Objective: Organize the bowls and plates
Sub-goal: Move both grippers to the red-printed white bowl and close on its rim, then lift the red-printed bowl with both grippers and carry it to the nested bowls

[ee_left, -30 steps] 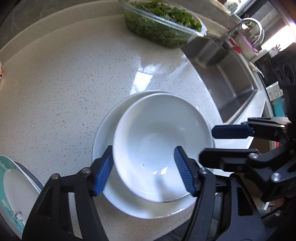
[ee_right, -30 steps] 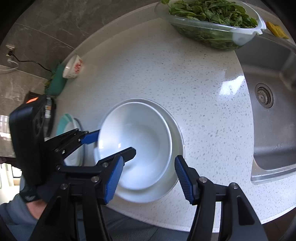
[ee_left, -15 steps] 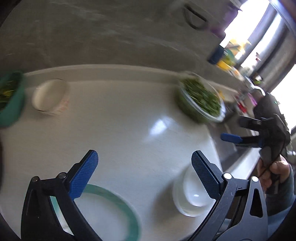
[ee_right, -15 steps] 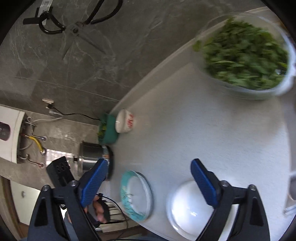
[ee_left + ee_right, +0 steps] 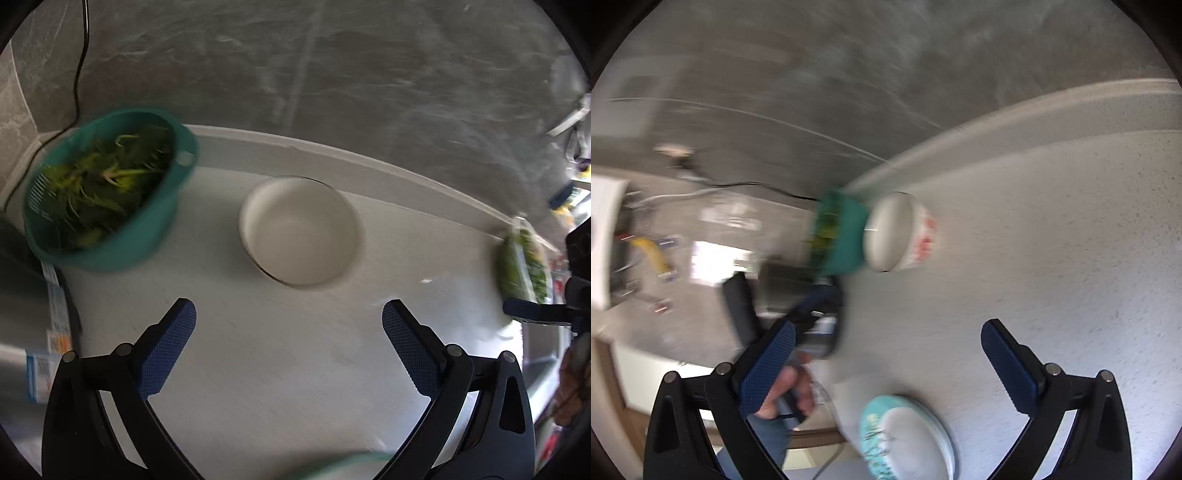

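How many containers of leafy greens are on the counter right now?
2. A teal colander of greens sits at the left by the wall, beside the white bowl; a clear container of greens is at the far right edge. Others may lie outside the blurred views.

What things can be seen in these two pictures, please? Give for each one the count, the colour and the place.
small bowl: one, white with red marks outside, near the counter's back edge
colander with greens: one, teal, beside the small bowl
plate: one, teal rim, white centre, near the counter's front edge
container of greens: one, clear, far right, blurred
countertop: one, white speckled
wall: grey stone
cable: one, black, on the wall
left gripper: black, blue pads, open, empty
right gripper: black, blue pads, open, empty
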The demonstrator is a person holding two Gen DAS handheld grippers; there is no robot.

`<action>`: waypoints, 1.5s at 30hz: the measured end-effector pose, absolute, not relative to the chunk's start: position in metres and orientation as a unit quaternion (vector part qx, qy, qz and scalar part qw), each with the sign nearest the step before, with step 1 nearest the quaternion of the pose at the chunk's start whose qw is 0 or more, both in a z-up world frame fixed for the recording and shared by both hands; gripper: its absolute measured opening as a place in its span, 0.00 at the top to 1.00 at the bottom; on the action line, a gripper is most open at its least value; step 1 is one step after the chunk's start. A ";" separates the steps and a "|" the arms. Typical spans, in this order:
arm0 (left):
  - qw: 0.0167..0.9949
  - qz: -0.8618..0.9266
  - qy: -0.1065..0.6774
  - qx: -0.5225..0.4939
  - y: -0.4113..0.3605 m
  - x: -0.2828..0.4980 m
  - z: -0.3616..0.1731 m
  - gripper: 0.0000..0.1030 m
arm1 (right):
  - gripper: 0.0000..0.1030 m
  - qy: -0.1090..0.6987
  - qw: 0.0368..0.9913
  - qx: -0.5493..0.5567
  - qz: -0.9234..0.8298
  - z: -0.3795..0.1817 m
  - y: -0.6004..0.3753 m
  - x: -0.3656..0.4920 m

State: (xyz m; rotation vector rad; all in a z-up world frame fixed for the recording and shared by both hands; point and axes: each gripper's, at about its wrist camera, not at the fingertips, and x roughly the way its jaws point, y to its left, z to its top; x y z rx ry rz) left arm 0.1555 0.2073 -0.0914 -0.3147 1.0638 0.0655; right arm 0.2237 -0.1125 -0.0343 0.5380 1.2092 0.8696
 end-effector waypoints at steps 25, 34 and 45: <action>0.809 0.025 0.555 -0.193 0.285 0.232 -0.182 0.65 | 0.53 0.609 0.696 0.165 0.342 -0.108 0.016 0.319; 0.805 0.014 0.555 -0.210 0.295 0.241 -0.191 0.73 | 0.69 0.624 0.691 0.154 0.331 -0.126 0.026 0.326; 0.798 -0.009 0.563 -0.217 0.290 0.247 -0.188 0.91 | 0.77 0.633 0.679 0.166 0.332 -0.129 0.029 0.330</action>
